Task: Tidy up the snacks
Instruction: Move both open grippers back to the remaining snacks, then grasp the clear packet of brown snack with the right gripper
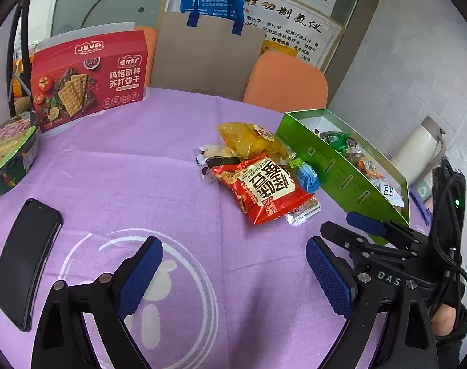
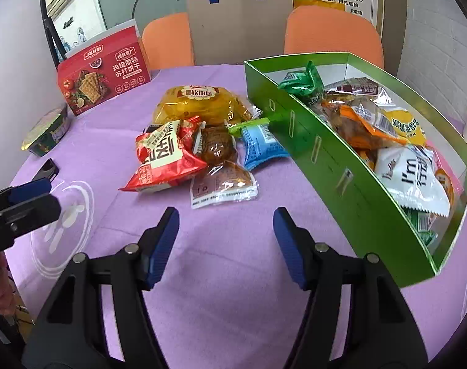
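On the purple tablecloth (image 2: 233, 246), loose snack packets (image 2: 196, 147) piled beside the green box (image 2: 310, 141), left gripper (image 1: 233, 264) and right gripper (image 2: 225, 240) both hovering, jaws wide, empty.

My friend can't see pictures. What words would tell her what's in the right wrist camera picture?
An open right gripper hovers over a purple tablecloth, facing a pile of loose snack packets. Beside the pile sits a green box already holding many snacks, and a red cracker box stands at the back left.

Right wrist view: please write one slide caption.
Open right hand-held gripper faces loose snack packets beside a half-filled green box.
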`<state>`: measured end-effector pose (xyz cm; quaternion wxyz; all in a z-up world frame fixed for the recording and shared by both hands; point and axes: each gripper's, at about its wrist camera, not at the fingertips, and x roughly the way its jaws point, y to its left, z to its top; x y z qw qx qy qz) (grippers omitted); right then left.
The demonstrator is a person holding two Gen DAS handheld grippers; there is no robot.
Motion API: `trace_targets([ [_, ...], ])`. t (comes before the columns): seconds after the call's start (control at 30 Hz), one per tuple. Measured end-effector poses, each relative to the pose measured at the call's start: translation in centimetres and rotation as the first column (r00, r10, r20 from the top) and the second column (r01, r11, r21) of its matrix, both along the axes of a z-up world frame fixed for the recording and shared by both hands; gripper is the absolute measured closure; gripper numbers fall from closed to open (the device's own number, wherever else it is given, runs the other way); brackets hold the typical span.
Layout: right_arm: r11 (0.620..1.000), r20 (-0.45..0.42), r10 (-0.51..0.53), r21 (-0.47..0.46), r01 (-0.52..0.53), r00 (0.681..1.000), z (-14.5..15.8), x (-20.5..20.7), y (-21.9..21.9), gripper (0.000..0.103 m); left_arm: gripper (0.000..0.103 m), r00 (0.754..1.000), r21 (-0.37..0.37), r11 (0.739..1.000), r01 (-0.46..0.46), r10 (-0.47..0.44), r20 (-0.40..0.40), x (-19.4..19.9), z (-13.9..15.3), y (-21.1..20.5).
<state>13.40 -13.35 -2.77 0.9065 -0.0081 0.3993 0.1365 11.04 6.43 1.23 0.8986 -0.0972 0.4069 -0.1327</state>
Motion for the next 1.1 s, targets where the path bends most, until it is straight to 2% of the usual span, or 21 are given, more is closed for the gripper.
trace_targets([
  [0.07,1.0,-0.005,-0.003,-0.012,0.003,1.0,-0.1,1.4,0.2,0.044,0.007,1.0,-0.008,1.0,0.0,0.0,0.006,0.0,0.0,0.4],
  [0.17,0.999,-0.004,-0.009,-0.039,0.009,1.0,-0.3,3.3,0.7,0.045,0.007,1.0,-0.015,1.0,-0.006,0.006,0.008,0.0,-0.2,1.1],
  [0.3,0.999,-0.03,-0.003,-0.051,0.002,1.0,-1.1,5.1,1.0,0.056,0.007,1.0,-0.022,0.999,-0.025,0.025,-0.004,0.4,-0.8,2.1],
  [0.43,0.998,-0.015,0.055,-0.038,-0.055,0.998,-1.1,5.1,2.0,0.056,0.007,0.999,-0.031,0.999,-0.03,0.029,-0.023,1.2,-1.5,2.5],
  [0.67,0.999,-0.011,0.043,-0.012,-0.043,0.999,-1.1,6.7,2.4,0.056,0.007,0.999,-0.03,0.999,-0.021,0.02,-0.04,1.3,-2.2,2.2],
  [0.8,0.999,-0.044,0.041,-0.004,-0.042,0.998,-1.9,7.4,2.8,0.056,0.007,0.999,-0.032,0.999,-0.022,0.02,-0.045,1.2,-2.0,1.9],
  [0.93,0.999,-0.046,0.04,-0.022,-0.041,0.998,-1.5,6.1,2.5,0.061,0.007,0.999,-0.019,1.0,-0.001,0.0,-0.033,0.5,-1.6,1.2],
  [1.1,1.0,-0.053,0.021,0.023,-0.02,0.998,-1.5,2.9,0.7,0.06,0.007,0.999,-0.021,1.0,0.02,-0.021,-0.026,0.2,-1.1,0.2],
])
